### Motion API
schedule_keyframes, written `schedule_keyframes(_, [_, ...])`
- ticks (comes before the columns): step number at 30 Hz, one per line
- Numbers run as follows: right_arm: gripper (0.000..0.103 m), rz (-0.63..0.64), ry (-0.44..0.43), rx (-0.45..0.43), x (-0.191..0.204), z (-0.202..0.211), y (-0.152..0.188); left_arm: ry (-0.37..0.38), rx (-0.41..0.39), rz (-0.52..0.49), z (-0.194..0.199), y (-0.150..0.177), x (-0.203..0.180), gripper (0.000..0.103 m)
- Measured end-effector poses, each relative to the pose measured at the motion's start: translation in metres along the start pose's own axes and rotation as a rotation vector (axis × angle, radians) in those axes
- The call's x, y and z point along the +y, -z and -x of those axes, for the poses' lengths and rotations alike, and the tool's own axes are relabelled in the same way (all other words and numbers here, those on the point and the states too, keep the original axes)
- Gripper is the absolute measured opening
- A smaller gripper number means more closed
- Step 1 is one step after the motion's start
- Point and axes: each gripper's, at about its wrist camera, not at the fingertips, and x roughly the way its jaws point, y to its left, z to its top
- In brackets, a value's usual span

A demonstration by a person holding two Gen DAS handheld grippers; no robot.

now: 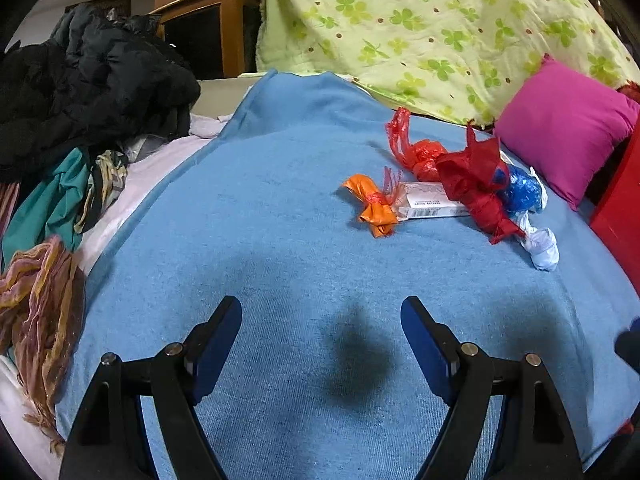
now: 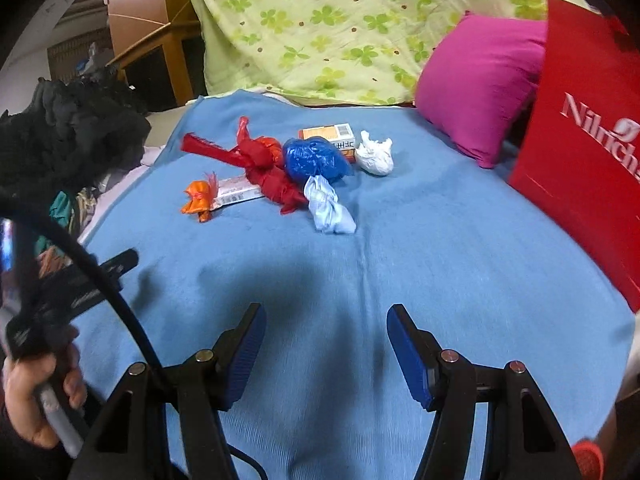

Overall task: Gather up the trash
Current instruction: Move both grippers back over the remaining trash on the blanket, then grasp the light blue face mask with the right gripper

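Observation:
Trash lies in a heap on the blue blanket (image 1: pixel 280 240): an orange knotted bag (image 1: pixel 374 206), a flat white carton (image 1: pixel 430 200), a red knotted bag (image 1: pixel 480 188), a lighter red bag (image 1: pixel 420 156), a blue bag (image 1: pixel 520 190) and a white knotted bag (image 1: pixel 540 246). The right wrist view shows the same orange bag (image 2: pixel 198 198), red bag (image 2: pixel 272 184), blue bag (image 2: pixel 314 158), pale knotted bag (image 2: pixel 330 206), crumpled white paper (image 2: pixel 374 154) and an orange box (image 2: pixel 332 136). My left gripper (image 1: pixel 322 322) and right gripper (image 2: pixel 326 330) are open, empty, short of the heap.
A red paper bag (image 2: pixel 580 152) stands at the right, next to a magenta pillow (image 2: pixel 480 84). A green floral quilt (image 1: pixel 420 28) rises behind. Dark clothes (image 1: pixel 80 92) and scarves (image 1: pixel 40 300) are piled on the left. The hand holding the left gripper (image 2: pixel 36 396) shows at lower left.

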Motion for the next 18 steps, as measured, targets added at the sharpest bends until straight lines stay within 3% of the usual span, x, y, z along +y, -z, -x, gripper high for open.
schedule_keyframes(10, [0.067, 0.029, 0.006, -0.008, 0.001, -0.065, -0.051, -0.053, -0.026, 0.067, -0.002, -0.005, 0.012, 0.082])
schedule_keyframes(18, [0.066, 0.009, 0.017, 0.043, -0.003, -0.121, -0.07, -0.055, 0.005, 0.053, -0.016, -0.005, 0.005, 0.082])
